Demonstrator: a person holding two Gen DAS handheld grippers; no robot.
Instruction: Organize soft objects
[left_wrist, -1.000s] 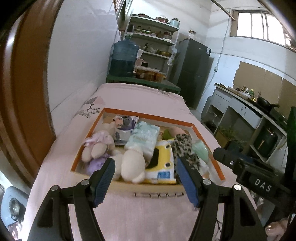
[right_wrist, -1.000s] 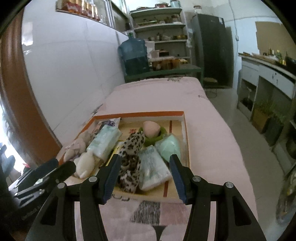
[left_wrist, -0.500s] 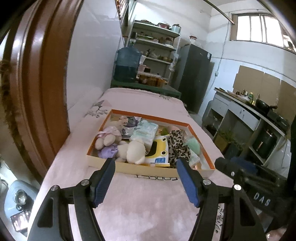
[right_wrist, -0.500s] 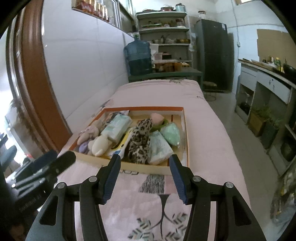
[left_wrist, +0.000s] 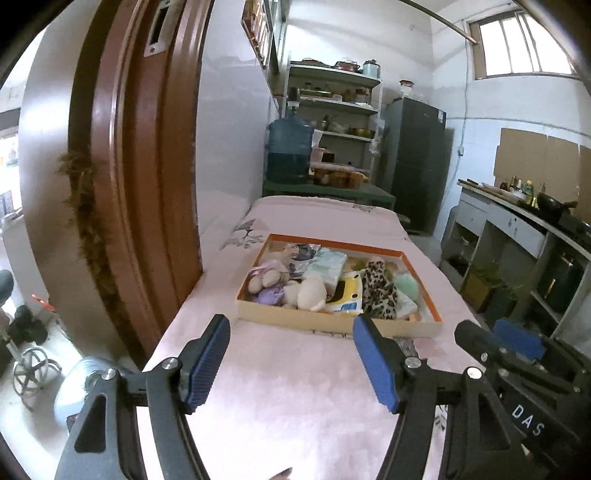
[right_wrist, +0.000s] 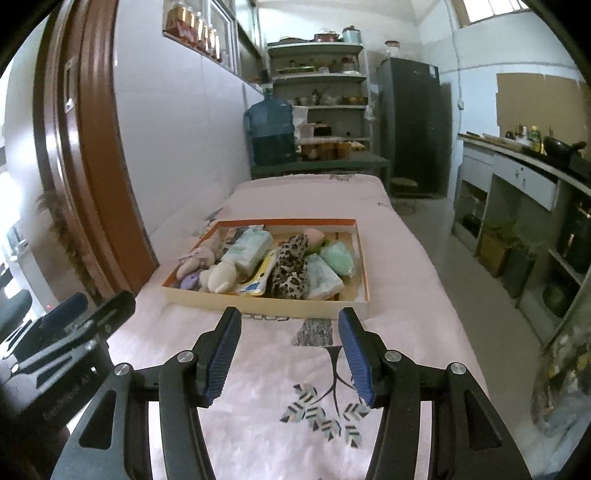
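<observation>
1. The left hand-held gripper (left_wrist: 290, 354) hangs over the near end of the bed (left_wrist: 288, 398), its blue pads wide apart with nothing between them.
2. The right hand-held gripper (right_wrist: 290, 354) is beside it, also spread and empty, above the leaf print (right_wrist: 328, 410) on the pink cover.
3. Past both, a shallow box (right_wrist: 258, 304) with an orange rim sits mid-bed, nearer the left edge.
4. Inside the box, at its near left corner, lie a cream plush (left_wrist: 310, 291) and a purple toy (left_wrist: 271, 295); a leopard-print cloth (right_wrist: 290, 271) runs down the middle, with a yellow pack (left_wrist: 347, 295) touching its left side.
5. Toward the box's right wall are a pale tissue pack (right_wrist: 323, 277) and a green bundle (right_wrist: 338, 258).
6. Beyond the bed's far end stand a water jug (right_wrist: 271, 134), shelves (right_wrist: 321, 79) and a dark fridge (right_wrist: 410, 125).
</observation>
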